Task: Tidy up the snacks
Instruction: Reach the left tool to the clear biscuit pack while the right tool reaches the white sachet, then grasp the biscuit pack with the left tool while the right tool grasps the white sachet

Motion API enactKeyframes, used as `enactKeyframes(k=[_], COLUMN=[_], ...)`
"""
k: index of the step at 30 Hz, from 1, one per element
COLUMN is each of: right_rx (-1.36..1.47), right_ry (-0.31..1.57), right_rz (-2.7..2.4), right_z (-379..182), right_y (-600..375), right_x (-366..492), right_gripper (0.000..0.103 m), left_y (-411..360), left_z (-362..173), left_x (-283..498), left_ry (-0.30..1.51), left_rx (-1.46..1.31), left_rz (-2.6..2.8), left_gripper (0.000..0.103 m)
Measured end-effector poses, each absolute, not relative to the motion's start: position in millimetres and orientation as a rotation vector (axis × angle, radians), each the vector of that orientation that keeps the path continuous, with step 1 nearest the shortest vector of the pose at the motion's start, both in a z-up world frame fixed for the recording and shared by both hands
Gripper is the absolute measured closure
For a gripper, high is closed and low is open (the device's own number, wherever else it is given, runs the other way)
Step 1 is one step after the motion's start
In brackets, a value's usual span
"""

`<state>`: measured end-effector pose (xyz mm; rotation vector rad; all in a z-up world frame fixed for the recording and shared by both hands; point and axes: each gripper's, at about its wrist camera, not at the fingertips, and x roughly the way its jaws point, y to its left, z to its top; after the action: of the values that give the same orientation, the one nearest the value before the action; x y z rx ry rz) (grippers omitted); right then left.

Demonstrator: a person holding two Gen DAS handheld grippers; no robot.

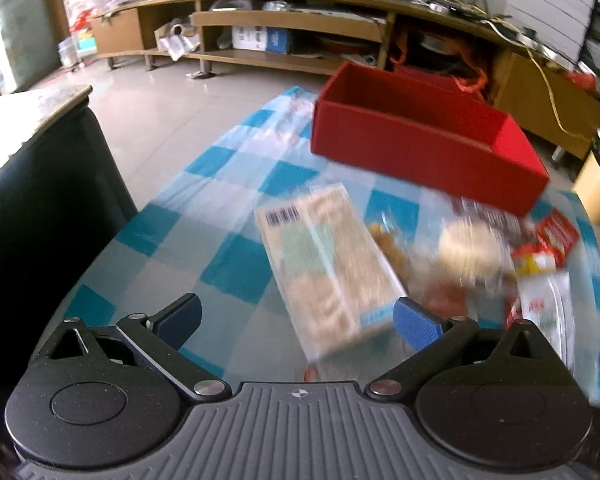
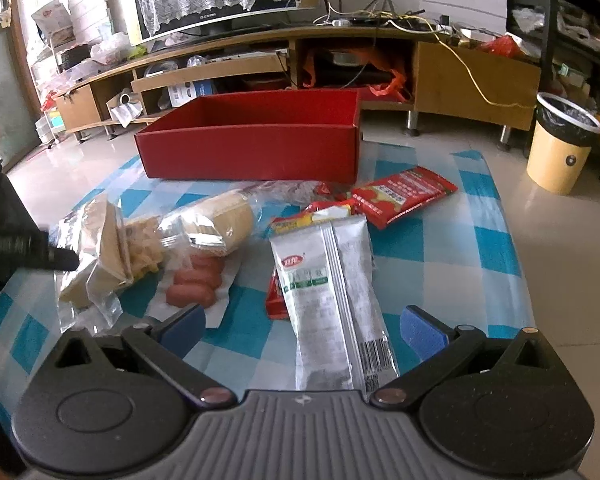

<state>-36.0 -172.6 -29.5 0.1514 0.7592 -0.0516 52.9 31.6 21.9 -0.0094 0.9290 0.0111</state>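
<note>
An empty red box (image 2: 248, 148) stands at the far side of the blue-checked table; it also shows in the left wrist view (image 1: 420, 140). Snack packets lie in front of it. My left gripper (image 1: 298, 320) is open, its jaws either side of a beige cracker packet (image 1: 324, 264) without closing on it. My right gripper (image 2: 302, 326) is open around the near end of a white-and-silver packet (image 2: 332, 292). A red packet (image 2: 404, 196), a round-biscuit sleeve (image 2: 216, 220), sausages (image 2: 196, 280) and a clear bag of beige snacks (image 2: 104, 256) lie nearby.
A blue-checked cloth (image 2: 440, 248) covers the table. A yellow bin (image 2: 560, 148) stands on the floor at right. A low wooden TV stand (image 2: 260, 60) runs behind. A dark cabinet (image 1: 40, 184) is at the left of the table.
</note>
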Motion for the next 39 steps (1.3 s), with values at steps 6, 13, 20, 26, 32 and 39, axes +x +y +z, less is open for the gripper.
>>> enactKeyframes(k=[6,13,20,26,32,39], right_rx=[0.172,0.215,0.167,0.079,-0.05,-0.068], right_ry=[0.735,0.7,0.738,0.827,0.868,0.862], right_rz=[-0.05,-0.047,-0.029,0.098,0.157,0.138], right_z=[-21.3,-7.4,-15.3,-34.3,-56.8,-68.6], right_y=[-176.3,-185.5,-178.7,-145.2,-118.4,-116.4], right_x=[-28.3,-16.1,-5.3,-9.6,-16.8,-16.3], right_gripper=[0.0,0.0,0.0,0.0,0.0,0.0], left_y=[22.1,26.1,35.8,46.6,63.3,57.1], left_z=[16.2,-13.2,-13.8,-11.0,-17.1,-21.1], left_x=[90.0,103.5,91.2,71.3,73.1,75.7], left_ry=[0.965,1.077,1.112,1.112,1.119,1.091], left_rx=[-0.016,-0.056,-0.085,-0.009,-0.026,0.032], left_rz=[0.084,0.101,-0.002,-0.038,-0.03,-0.013], left_gripper=[0.0,0.005,0.029,0.032,0.025,0.014])
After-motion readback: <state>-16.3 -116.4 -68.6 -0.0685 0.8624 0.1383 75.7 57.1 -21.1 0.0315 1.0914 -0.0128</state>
